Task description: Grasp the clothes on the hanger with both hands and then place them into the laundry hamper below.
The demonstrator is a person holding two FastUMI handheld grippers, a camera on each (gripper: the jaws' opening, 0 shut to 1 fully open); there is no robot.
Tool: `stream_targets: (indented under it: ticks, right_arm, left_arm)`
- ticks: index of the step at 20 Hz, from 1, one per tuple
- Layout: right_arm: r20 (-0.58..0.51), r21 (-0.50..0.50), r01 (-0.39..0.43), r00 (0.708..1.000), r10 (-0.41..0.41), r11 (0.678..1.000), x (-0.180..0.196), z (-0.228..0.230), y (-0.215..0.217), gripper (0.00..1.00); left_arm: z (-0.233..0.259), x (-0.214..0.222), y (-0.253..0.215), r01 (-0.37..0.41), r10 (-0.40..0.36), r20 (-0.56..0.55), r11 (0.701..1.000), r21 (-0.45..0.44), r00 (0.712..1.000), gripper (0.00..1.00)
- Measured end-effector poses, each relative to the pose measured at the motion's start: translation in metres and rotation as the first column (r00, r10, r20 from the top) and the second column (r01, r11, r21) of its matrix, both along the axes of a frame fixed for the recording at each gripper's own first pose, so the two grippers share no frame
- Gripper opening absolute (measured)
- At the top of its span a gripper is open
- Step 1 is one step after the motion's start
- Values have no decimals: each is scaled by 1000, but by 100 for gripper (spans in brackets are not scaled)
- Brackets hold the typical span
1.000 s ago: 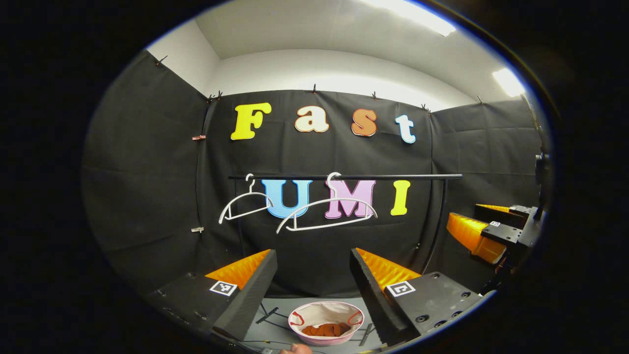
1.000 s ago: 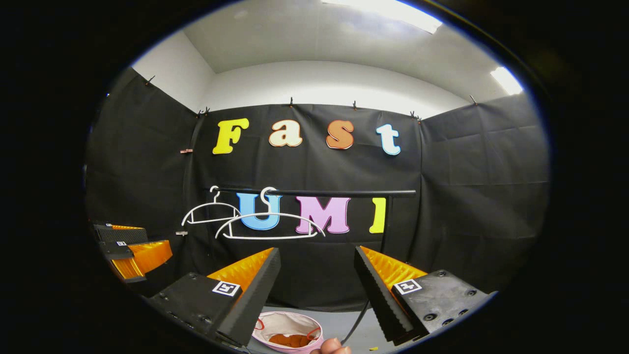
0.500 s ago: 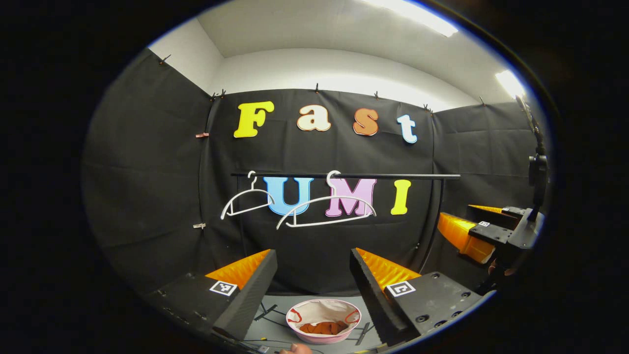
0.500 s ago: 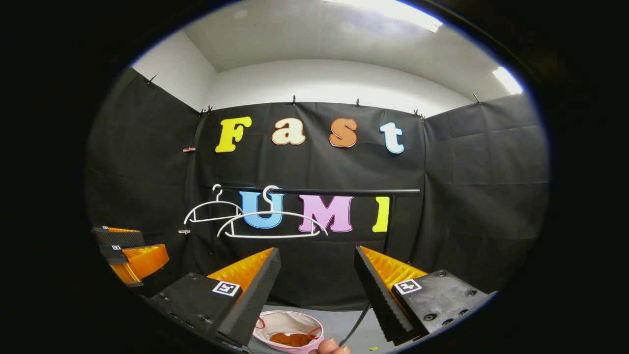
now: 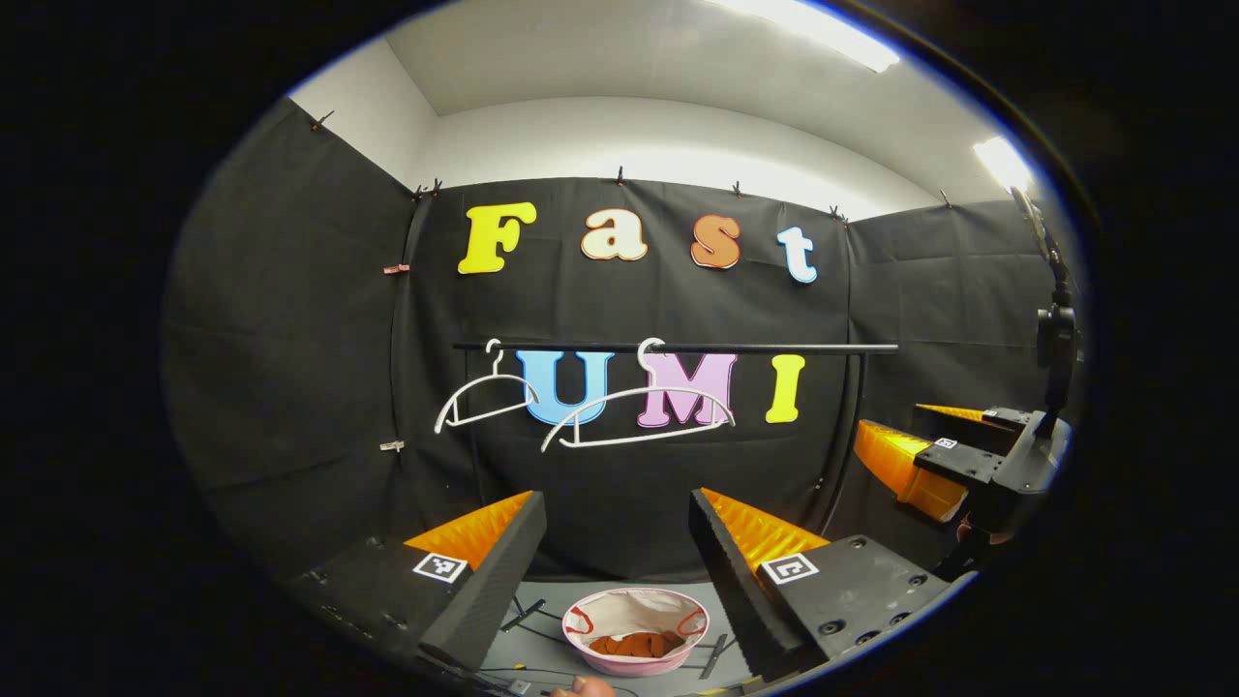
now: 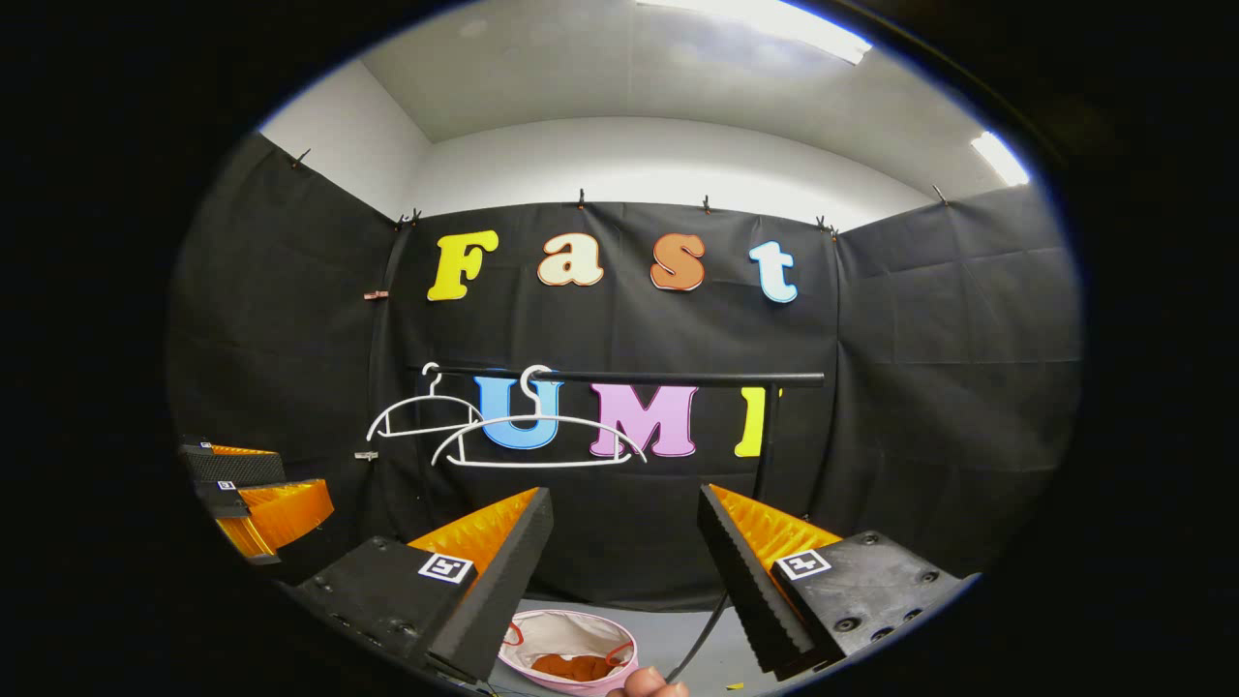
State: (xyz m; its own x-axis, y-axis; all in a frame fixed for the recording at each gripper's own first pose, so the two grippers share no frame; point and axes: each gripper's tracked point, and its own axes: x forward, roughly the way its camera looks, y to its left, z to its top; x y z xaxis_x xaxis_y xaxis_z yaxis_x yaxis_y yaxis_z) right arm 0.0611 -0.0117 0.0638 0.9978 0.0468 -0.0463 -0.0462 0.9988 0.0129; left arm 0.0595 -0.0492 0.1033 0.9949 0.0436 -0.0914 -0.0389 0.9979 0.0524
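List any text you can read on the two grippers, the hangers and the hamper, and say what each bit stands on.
left gripper: no words; its square markers carry a black-and-white pattern, not letters.
right gripper: likewise, only patterned square markers, no words.
hangers: no text to be seen.
hamper: no text to be seen.

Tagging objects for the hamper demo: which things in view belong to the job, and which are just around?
Job:
- left gripper, open
- right gripper, open
- two bare hangers on the rail
- hamper
- orange garment lying inside it

Just around:
- cables on the floor
- stand at the far right
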Motion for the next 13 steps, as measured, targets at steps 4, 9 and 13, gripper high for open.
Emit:
stream_targets:
  ticks: [4, 9, 13]
  right_arm:
    - [1, -10, -15, 1000, 15, 1000, -4, 2, 8, 98]
    - [-6, -26, -28, 1000, 28, 999, -7, -1, 13, 98]
    - [-1, -30, -27, 1000, 27, 999, -9, 2, 13, 97]
  left_arm:
    - [-1, -5, 2, -5, 5, -1, 1000, -8, 1000, 95]
    - [-1, -8, 4, -5, 4, -3, 1000, -14, 1000, 95]
    - [-1, -8, 3, 0, 0, -4, 1000, -9, 1000, 95]
